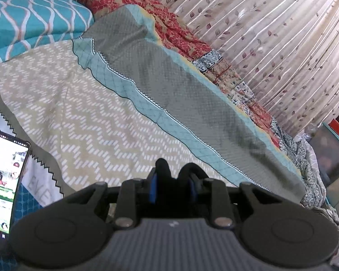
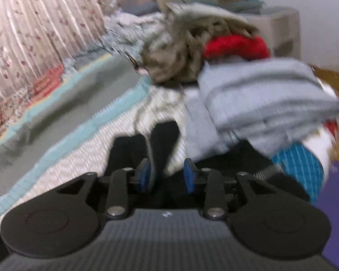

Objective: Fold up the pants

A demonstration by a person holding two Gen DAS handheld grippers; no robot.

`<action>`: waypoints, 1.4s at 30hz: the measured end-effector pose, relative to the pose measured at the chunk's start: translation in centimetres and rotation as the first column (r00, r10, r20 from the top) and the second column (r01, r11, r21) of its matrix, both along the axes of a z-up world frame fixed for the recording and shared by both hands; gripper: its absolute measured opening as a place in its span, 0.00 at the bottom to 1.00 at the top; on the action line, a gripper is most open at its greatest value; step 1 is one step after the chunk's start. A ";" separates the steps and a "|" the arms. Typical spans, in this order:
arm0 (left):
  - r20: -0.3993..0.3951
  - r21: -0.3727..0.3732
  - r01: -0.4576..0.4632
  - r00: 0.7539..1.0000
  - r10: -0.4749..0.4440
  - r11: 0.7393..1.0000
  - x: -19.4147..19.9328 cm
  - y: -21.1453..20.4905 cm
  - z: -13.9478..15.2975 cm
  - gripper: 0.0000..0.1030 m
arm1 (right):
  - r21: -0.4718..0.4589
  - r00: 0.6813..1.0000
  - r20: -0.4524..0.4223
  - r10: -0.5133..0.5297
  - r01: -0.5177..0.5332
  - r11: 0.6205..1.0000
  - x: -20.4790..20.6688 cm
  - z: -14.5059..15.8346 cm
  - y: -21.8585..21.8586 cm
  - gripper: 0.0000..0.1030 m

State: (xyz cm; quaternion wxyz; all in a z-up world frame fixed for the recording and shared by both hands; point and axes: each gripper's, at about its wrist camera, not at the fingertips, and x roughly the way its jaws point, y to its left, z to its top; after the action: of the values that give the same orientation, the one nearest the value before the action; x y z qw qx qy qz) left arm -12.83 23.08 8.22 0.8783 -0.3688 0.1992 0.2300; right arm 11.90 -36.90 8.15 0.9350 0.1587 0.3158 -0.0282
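No pants lie spread on the bed (image 1: 83,103) yet: the left gripper (image 1: 175,169), nearly together, holds nothing, and the right gripper (image 2: 167,155), apart, faces the clothes pile (image 2: 237,85) at its far edge.

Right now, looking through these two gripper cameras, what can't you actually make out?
- Pile of clothes, right wrist view: motion blur smears it, so which piece is the pants is unclear.
- Right gripper: its dark fingers blur into dark cloth; whether anything is held is unclear.
- Phone, left wrist view: cut off by the left edge, screen too small to read.
- Left gripper: fingers nearly together, nothing visibly between them.
- The person: outside both views.
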 end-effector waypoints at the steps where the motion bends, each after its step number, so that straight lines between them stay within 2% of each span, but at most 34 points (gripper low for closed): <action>1: -0.003 0.000 -0.001 1.000 0.001 1.000 0.1 -0.1 0.0 0.24 | -0.011 0.999 0.016 0.028 -0.028 1.000 1.2 0.2 0.8 0.58; 3: -0.011 -0.006 -0.007 1.000 0.007 1.000 0.1 -0.3 0.0 0.24 | -0.044 0.995 0.013 0.100 -0.099 0.994 3.7 -0.3 2.4 0.65; 5: -0.017 -0.015 -0.015 1.000 0.015 1.000 0.1 -0.5 0.0 0.24 | -0.089 0.984 -0.020 0.175 -0.176 0.980 6.9 -1.0 4.1 0.65; 7: -0.020 -0.021 -0.022 1.000 0.021 1.000 0.0 -0.5 0.0 0.24 | -0.120 0.987 -0.043 0.153 -0.157 0.980 10.3 -1.8 4.5 0.60; 8: -0.022 -0.025 -0.025 0.999 0.025 0.999 0.0 -0.5 0.1 0.24 | -0.097 0.991 -0.049 0.121 -0.126 0.987 11.1 -2.1 3.6 0.56; 9: -0.025 -0.024 -0.026 0.999 0.025 0.999 0.0 -0.5 0.2 0.24 | -0.060 0.994 -0.066 0.089 -0.093 0.994 12.3 -2.5 2.8 0.45; 11: -0.034 -0.011 -0.021 0.999 0.021 1.000 0.2 -0.8 0.4 0.24 | 0.004 0.991 -0.113 0.070 -0.070 0.998 14.6 -3.3 2.2 0.42; 13: -0.040 0.005 -0.014 0.999 0.015 1.000 0.4 -1.1 0.7 0.24 | 0.032 0.986 -0.134 0.095 -0.091 0.995 15.4 -3.7 2.8 0.43; 17: -0.045 0.010 -0.011 0.999 0.012 1.000 0.7 -1.3 0.9 0.24 | -0.001 0.978 -0.146 0.150 -0.152 0.988 14.1 -3.8 3.8 0.45; 19: -0.051 0.009 -0.011 0.999 0.012 1.000 0.8 -1.3 0.9 0.24 | -0.010 0.978 -0.130 0.163 -0.165 0.986 14.3 -3.7 4.8 0.57; 22: -0.055 0.007 -0.012 0.998 0.012 1.000 0.7 -1.3 1.0 0.24 | -0.038 0.974 -0.129 0.189 -0.195 0.980 13.8 -4.0 5.0 0.58; 23: -0.055 0.006 -0.012 0.998 0.013 1.000 0.7 -1.3 1.0 0.24 | -0.068 0.967 -0.168 0.193 -0.206 0.976 15.4 -4.9 5.3 0.57; 25: -0.055 0.009 -0.013 0.998 0.014 1.000 0.7 -1.3 1.1 0.24 | -0.123 0.947 -0.243 0.210 -0.245 0.962 17.1 -5.7 6.0 0.08; 26: -0.054 0.013 -0.015 0.998 0.016 1.000 0.7 -1.4 1.2 0.24 | -0.133 0.963 -0.208 0.170 -0.200 0.971 17.2 -5.1 5.6 0.07; 27: -0.053 0.019 -0.017 0.998 0.018 1.000 0.7 -1.4 1.4 0.24 | -0.098 0.983 -0.142 0.117 -0.132 0.986 16.2 -4.0 4.1 0.07; 28: -0.048 0.027 -0.021 0.999 0.022 0.999 0.5 -1.5 1.5 0.23 | -0.017 0.997 -0.062 0.048 -0.050 0.999 15.1 -2.5 1.9 0.07; 30: -0.033 0.033 -0.034 0.999 0.035 0.999 0.2 -1.5 1.8 0.23 | 0.124 0.996 0.062 -0.062 0.054 0.991 12.1 0.0 -2.0 0.07; 32: -0.010 0.024 -0.053 0.999 0.053 0.998 -0.1 -1.1 2.1 0.23 | 0.174 0.981 0.137 -0.135 0.111 0.979 8.7 1.9 -4.9 0.07; 35: 0.056 -0.003 -0.073 0.996 0.073 0.997 -0.2 -0.2 2.8 0.23 | 0.221 0.969 0.190 -0.159 0.116 0.968 6.5 4.3 -7.2 0.07; 37: 0.088 -0.003 -0.074 0.993 0.074 0.997 0.4 0.5 3.6 0.23 | 0.219 0.964 0.218 -0.152 0.104 0.970 6.3 5.7 -7.1 0.07; 42: 0.142 -0.008 -0.112 0.984 0.112 0.994 3.6 2.5 4.9 0.23 | 0.222 0.976 0.186 -0.117 0.075 0.972 8.4 6.5 -5.1 0.07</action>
State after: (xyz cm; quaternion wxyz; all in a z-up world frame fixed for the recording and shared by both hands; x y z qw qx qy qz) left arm -9.27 25.63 13.14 0.8759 -0.3947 0.1151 0.2525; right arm 20.30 -42.02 14.65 0.9369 0.2753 0.2144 -0.0236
